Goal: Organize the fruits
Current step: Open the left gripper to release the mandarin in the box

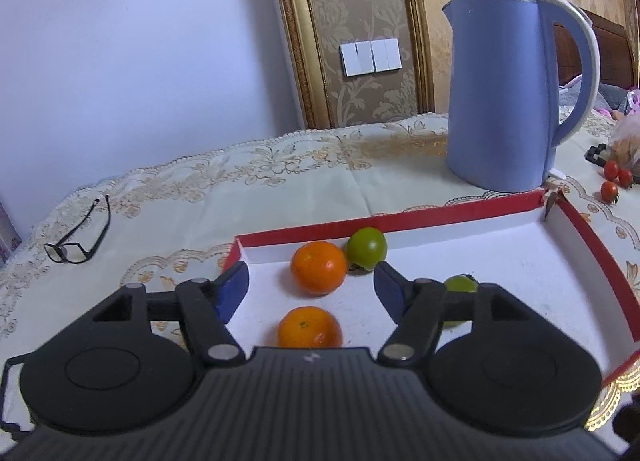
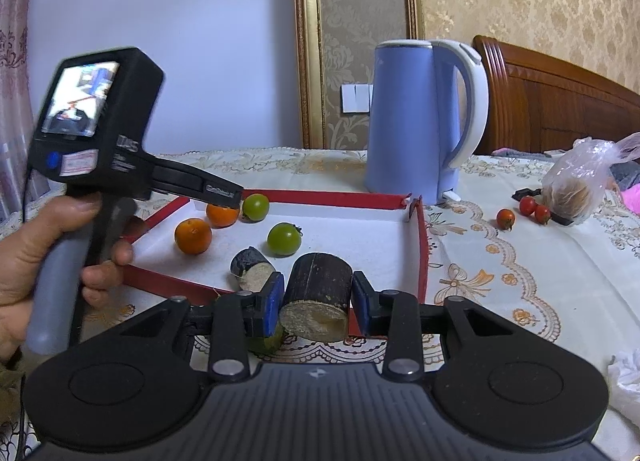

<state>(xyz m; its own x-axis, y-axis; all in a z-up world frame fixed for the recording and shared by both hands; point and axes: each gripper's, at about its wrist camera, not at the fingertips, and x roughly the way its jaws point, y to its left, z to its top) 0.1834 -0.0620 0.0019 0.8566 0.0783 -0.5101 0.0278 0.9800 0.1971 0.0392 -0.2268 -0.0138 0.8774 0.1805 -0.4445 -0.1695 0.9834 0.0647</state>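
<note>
In the left wrist view my left gripper (image 1: 310, 291) stands open above the red-rimmed white box (image 1: 400, 220), its pads touching nothing. An orange (image 1: 319, 267) lies just past the pads and a second orange (image 1: 310, 327) nearer the camera. One green fruit (image 1: 367, 248) touches the far orange; another (image 1: 460, 287) is half hidden behind the right finger. In the right wrist view my right gripper (image 2: 318, 301) is shut on a dark sugarcane piece (image 2: 316, 293) at the box's near wall. A second cane piece (image 2: 252, 267) lies inside. The left gripper (image 2: 224, 195) hovers over the far orange (image 2: 222, 216).
A blue kettle (image 2: 416, 121) stands behind the box (image 2: 320, 197). Three cherry tomatoes (image 2: 505, 218) and a plastic bag (image 2: 576, 189) lie to its right. A pair of glasses (image 1: 78, 237) rests on the tablecloth at left. Something green (image 2: 266, 341) shows under my right gripper's left finger.
</note>
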